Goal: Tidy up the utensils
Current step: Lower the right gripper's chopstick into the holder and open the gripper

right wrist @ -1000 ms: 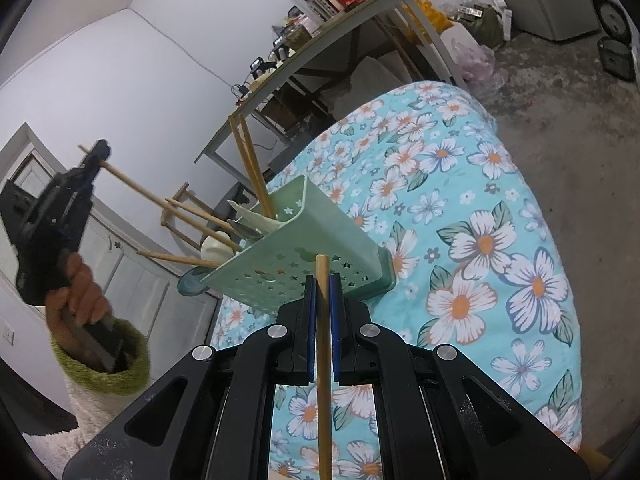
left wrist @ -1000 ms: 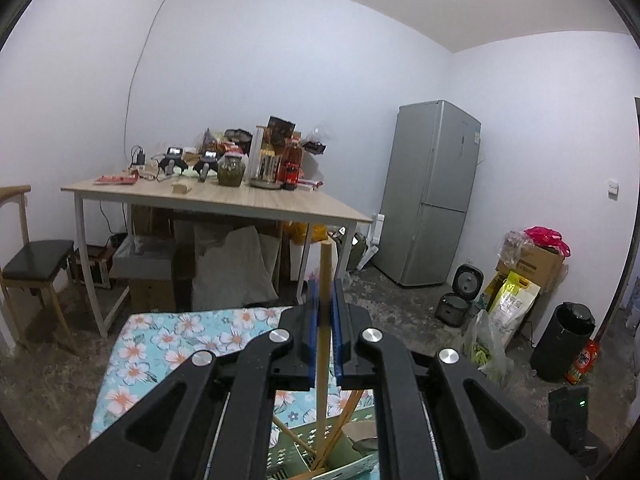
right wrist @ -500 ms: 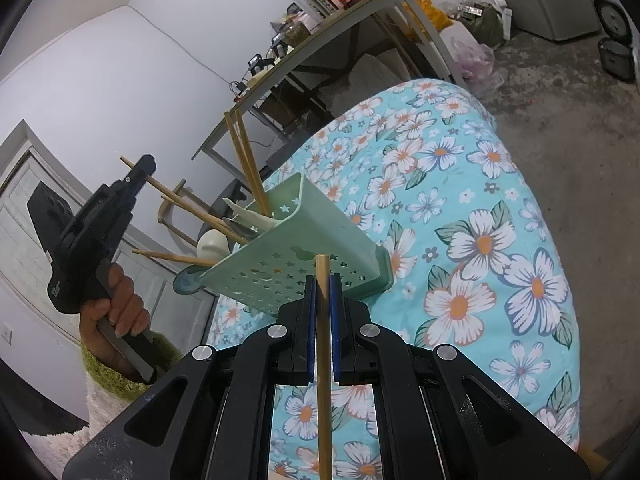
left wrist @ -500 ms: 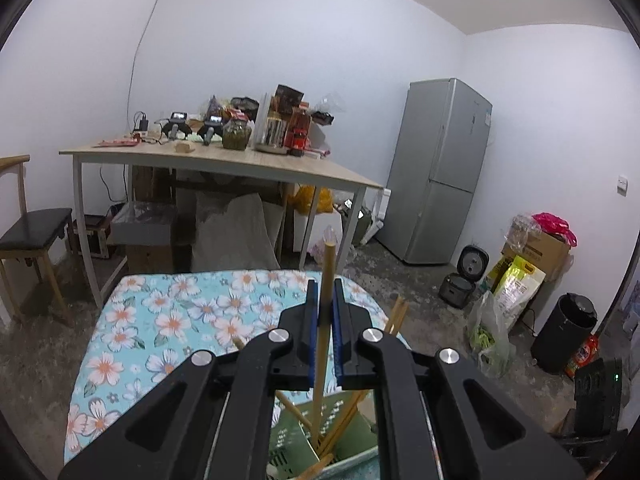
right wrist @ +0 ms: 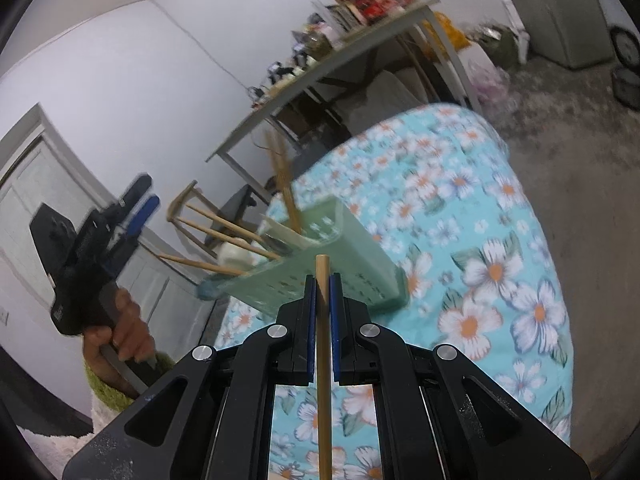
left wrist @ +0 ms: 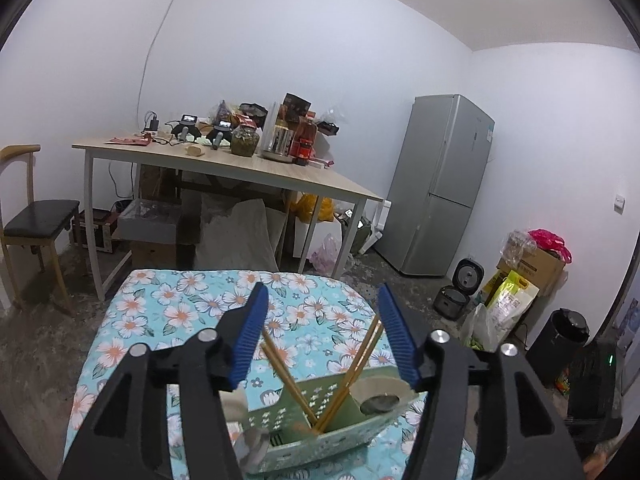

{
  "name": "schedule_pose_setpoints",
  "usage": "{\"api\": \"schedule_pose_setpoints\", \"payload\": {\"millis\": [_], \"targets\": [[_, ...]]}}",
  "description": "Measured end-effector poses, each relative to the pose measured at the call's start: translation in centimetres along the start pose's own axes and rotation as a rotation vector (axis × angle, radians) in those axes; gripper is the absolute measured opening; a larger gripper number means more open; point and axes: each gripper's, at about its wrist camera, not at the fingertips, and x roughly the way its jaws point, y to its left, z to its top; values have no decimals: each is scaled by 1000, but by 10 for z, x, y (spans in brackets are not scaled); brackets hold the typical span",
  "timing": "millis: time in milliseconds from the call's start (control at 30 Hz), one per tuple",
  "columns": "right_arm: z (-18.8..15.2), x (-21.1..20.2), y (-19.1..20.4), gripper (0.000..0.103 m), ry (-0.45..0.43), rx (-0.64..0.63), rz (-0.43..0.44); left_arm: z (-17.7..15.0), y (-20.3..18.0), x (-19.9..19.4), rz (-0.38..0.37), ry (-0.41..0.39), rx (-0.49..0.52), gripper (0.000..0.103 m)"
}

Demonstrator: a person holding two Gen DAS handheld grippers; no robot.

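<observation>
A pale green perforated utensil holder (left wrist: 320, 436) stands on the floral tablecloth (left wrist: 180, 312). Several wooden chopsticks (left wrist: 288, 376) lean in it, beside a white spoon (left wrist: 380, 394). My left gripper (left wrist: 322, 336) is open and empty, just above the holder. In the right wrist view the holder (right wrist: 320, 276) shows with chopsticks (right wrist: 224, 240) sticking out to the left, and the left gripper (right wrist: 136, 208) is held up at far left. My right gripper (right wrist: 322, 284) is shut on a single wooden chopstick (right wrist: 323, 360), close in front of the holder.
A wooden table (left wrist: 240, 168) cluttered with jars and boxes stands beyond the cloth-covered one. A chair (left wrist: 36, 224) is at left. A grey fridge (left wrist: 440, 188), a rice cooker (left wrist: 460, 284), bags and a black bin (left wrist: 560, 336) line the right wall.
My left gripper has opened and let its chopstick go into the holder. The right gripper has moved a little closer to the holder, still holding its chopstick.
</observation>
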Motion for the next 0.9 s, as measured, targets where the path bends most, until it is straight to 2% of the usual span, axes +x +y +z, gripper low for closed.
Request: {"api": "schedule_pose_setpoints", "payload": {"millis": [200, 500, 700, 900], "targets": [[37, -15, 47, 5, -90, -136, 61, -18, 6, -35, 3, 9, -18, 69], [89, -2, 115, 5, -193, -281, 157, -69, 30, -69, 38, 99, -87, 71], [121, 12, 144, 5, -265, -345, 188, -104, 44, -84, 84, 158, -107, 71], [144, 38, 157, 5, -346, -390, 167, -134, 58, -94, 129, 217, -147, 71]]}}
